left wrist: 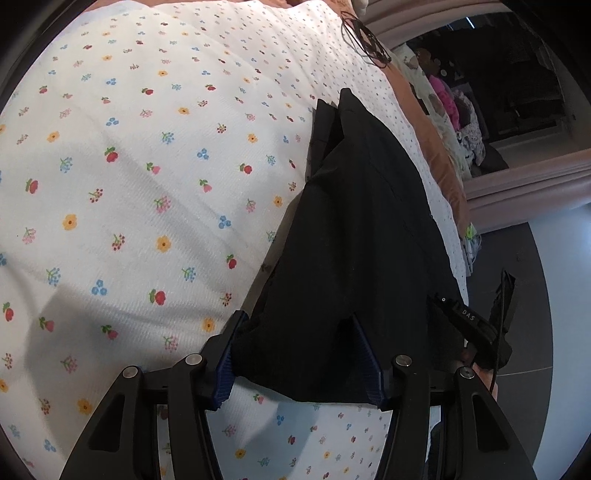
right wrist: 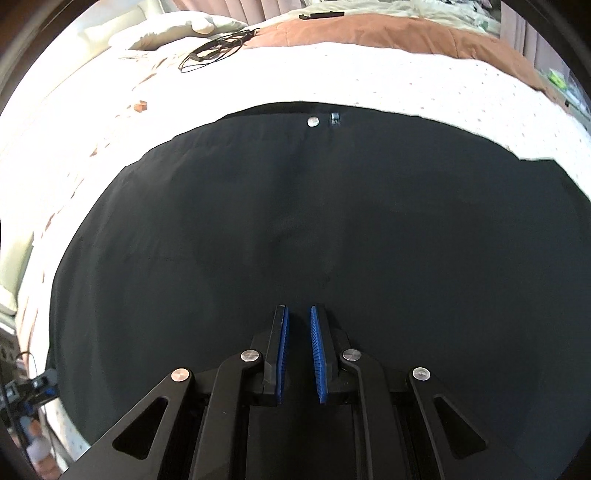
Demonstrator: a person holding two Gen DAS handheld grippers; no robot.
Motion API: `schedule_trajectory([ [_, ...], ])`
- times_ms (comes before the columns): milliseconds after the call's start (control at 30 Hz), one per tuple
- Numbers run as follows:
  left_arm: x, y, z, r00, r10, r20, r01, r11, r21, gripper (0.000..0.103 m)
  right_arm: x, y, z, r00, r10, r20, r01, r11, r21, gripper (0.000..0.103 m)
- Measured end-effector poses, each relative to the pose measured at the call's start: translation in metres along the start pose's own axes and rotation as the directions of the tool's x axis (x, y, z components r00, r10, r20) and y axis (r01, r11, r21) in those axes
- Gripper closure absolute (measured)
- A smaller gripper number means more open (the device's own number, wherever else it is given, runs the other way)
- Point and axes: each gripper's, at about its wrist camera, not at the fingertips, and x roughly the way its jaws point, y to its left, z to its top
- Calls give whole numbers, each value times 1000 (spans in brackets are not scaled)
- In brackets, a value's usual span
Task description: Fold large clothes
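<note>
A bed fills both views, covered by a white sheet [left wrist: 140, 155] printed with small red, yellow and blue flowers, which takes up the whole left half of the left wrist frame. Beyond it, toward the top of the right wrist frame, lies a brown blanket [right wrist: 388, 33], with pale pillows [right wrist: 173, 29] at the upper left and a loose coil of thin black cable [right wrist: 214, 51] resting on the sheet just below them. In the left wrist view the right edge shows a dark grey floor [left wrist: 524, 295] and, at the upper right, a pinkish frame around a dark opening with mixed colourful fabrics inside. The black garment [right wrist: 295, 229] lies spread flat on the sheet and fills the centre of the right wrist frame; a silver button [right wrist: 313, 121] and a small clasp sit at its far edge, near the top centre. From the left wrist view the same garment [left wrist: 362, 229] runs as a long dark strip from the lower centre toward the upper right. The left gripper [left wrist: 295, 350] has its blue-padded fingers spread wide, with the near end of the cloth bunched between them. The right gripper [right wrist: 298, 314] hovers low over the garment, its fingers drawn near together with a narrow gap and nothing between them.
</note>
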Motion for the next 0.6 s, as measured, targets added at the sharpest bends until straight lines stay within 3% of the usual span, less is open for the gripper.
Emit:
schedule_trajectory([
  [267, 5, -3, 5, 1000, 14, 3, -13, 1000, -4, 50, 21, 1, 37, 999, -32, -14, 33, 999, 11, 90],
  [400, 3, 3, 4, 1000, -5, 2, 5, 1000, -29, 77, 25, 6, 55, 999, -53, -6, 53, 999, -8, 90],
  [467, -2, 2, 2, 1000, -29, 13, 29, 999, -30, 83, 19, 6, 56, 1000, -3, -25, 3, 1000, 0, 89],
  [533, -8, -5, 0, 999, -37, 33, 37, 999, -7, 85, 4, 10, 48, 999, 43, -10, -43, 999, -3, 80],
  [600, -13, -10, -1, 998, -42, 43, 42, 999, -1, 86, -13, 18, 35, 999, 28, 30, -27, 999, -40, 43],
])
